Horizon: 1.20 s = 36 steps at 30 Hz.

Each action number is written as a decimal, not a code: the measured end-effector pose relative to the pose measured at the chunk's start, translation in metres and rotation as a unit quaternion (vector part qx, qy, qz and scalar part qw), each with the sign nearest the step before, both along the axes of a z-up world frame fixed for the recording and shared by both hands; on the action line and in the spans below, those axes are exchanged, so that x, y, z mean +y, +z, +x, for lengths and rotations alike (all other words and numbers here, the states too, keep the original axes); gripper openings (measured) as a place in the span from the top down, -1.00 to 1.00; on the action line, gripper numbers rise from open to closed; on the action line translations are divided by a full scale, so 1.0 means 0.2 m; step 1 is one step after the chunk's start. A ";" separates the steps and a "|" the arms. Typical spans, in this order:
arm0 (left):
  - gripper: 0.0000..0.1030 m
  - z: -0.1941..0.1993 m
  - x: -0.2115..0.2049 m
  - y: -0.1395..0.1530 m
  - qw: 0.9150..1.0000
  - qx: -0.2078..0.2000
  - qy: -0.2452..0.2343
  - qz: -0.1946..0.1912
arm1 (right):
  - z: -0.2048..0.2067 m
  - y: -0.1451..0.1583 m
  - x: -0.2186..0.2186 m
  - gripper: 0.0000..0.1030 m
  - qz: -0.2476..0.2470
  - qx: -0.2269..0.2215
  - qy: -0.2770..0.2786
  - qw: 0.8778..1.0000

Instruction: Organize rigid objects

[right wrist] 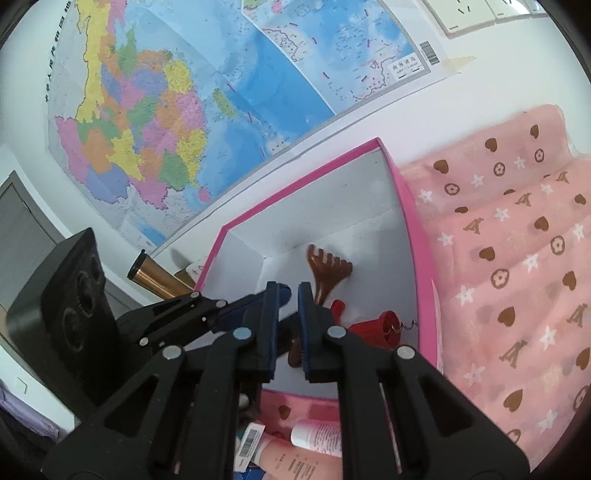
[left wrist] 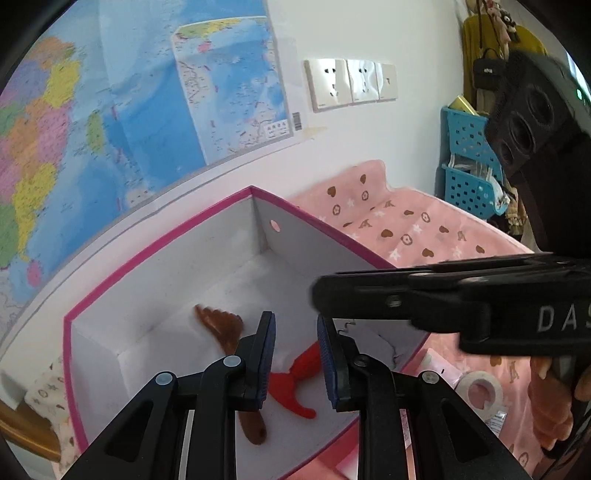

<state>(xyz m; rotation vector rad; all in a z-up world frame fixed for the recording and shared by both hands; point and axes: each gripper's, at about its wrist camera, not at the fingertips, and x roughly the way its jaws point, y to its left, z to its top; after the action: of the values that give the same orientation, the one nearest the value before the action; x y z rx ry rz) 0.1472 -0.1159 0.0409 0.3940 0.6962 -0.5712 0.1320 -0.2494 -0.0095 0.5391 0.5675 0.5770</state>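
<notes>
Both claws hover spread and empty over the pink-rimmed white cardboard box [left wrist: 162, 254]: left gripper [left wrist: 295, 354] above the red plastic corkscrew [left wrist: 295, 384], right gripper [right wrist: 286, 325] near the brown wooden scratcher [right wrist: 327, 271].

Left cam: my left tongs, close above, facing down into pink box [left wrist: 207, 254].
Right cam: same box [right wrist: 295, 177], from its right.
Shared: box interior, wall map [left wrist: 110, 110].

A white wall [left wrist: 369, 33] carries a large coloured map [left wrist: 110, 110] and a row of white sockets [left wrist: 351, 83]. Below lies a pink blanket [right wrist: 517, 258] with hearts and stars. A blue perforated rack [left wrist: 469, 162] stands beyond its right edge.
</notes>
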 end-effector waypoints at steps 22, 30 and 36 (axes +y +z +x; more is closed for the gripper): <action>-0.15 -0.48 0.58 0.12 0.985 -0.044 0.109 -0.130 | -0.34 -0.06 0.05 0.37 -0.049 -0.028 0.056 0.997; -0.17 -0.58 0.74 -0.04 0.979 -0.010 0.159 -0.130 | -0.42 -0.13 0.13 0.27 -0.078 -0.023 0.086 0.993; -0.17 -0.62 0.83 -0.16 0.972 0.020 0.192 -0.135 | -0.45 -0.20 0.19 0.26 -0.093 -0.011 0.107 0.990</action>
<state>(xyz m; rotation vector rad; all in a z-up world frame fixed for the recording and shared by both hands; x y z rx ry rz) 0.0232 0.0495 0.0088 -0.0097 0.6994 -0.3004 0.0425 -0.2107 -0.0493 0.2965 0.6559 0.7234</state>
